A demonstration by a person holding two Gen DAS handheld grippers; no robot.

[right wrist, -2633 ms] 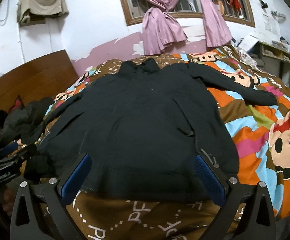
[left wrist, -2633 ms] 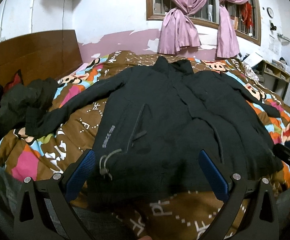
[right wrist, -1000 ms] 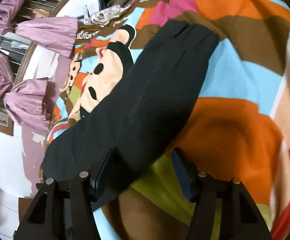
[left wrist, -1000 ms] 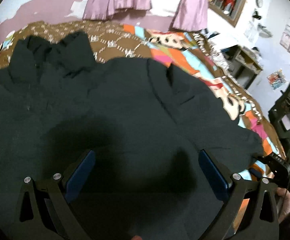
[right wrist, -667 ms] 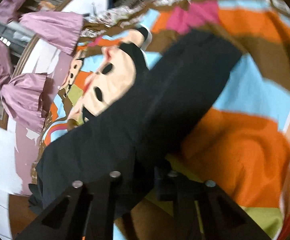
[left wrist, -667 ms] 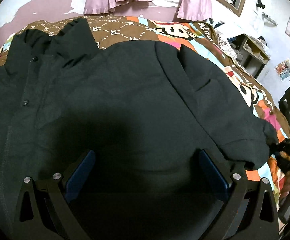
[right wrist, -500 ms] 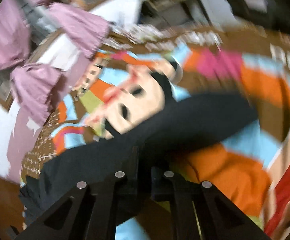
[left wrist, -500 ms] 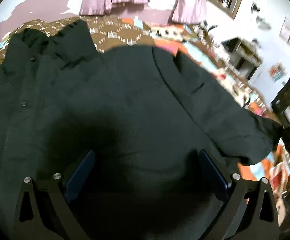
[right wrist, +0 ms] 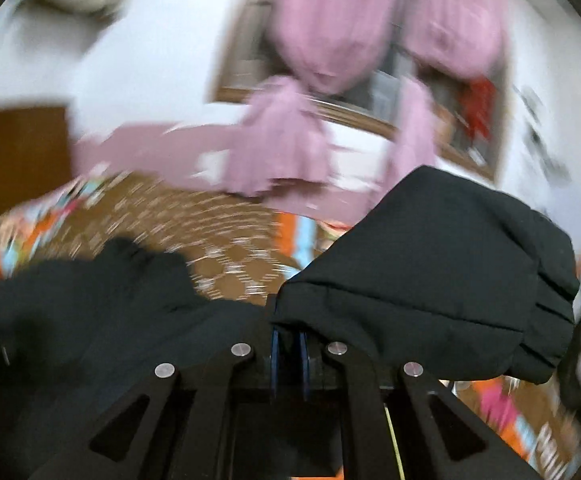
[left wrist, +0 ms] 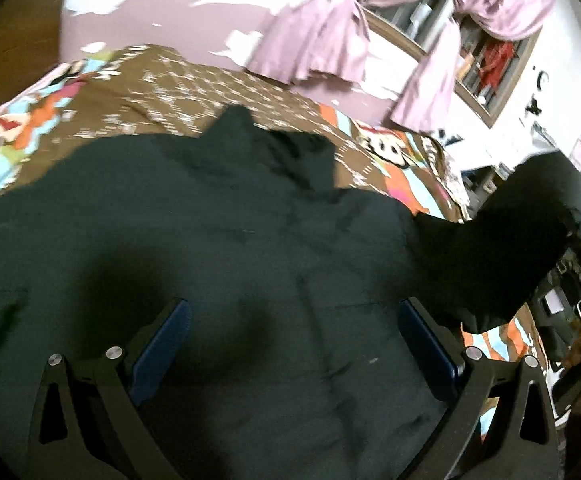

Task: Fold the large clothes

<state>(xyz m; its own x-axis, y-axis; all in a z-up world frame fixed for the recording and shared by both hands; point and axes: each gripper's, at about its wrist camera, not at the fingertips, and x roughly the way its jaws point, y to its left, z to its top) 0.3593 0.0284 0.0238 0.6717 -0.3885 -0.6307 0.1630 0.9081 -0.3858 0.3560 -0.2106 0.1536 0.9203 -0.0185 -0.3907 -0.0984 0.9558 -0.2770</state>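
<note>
Sleeve [right wrist: 430, 264] now lifted off the patterned bedspread [left wrist: 218, 92].

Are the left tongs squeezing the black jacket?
No, the left tongs are spread wide open above the black jacket, pinching nothing.

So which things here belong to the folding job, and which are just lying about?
Job: black padded jacket; its lifted sleeve, clamped in the right gripper; open left gripper.
Lying about: colourful cartoon-print bedspread; pink knotted curtains; brown wooden headboard.
</note>
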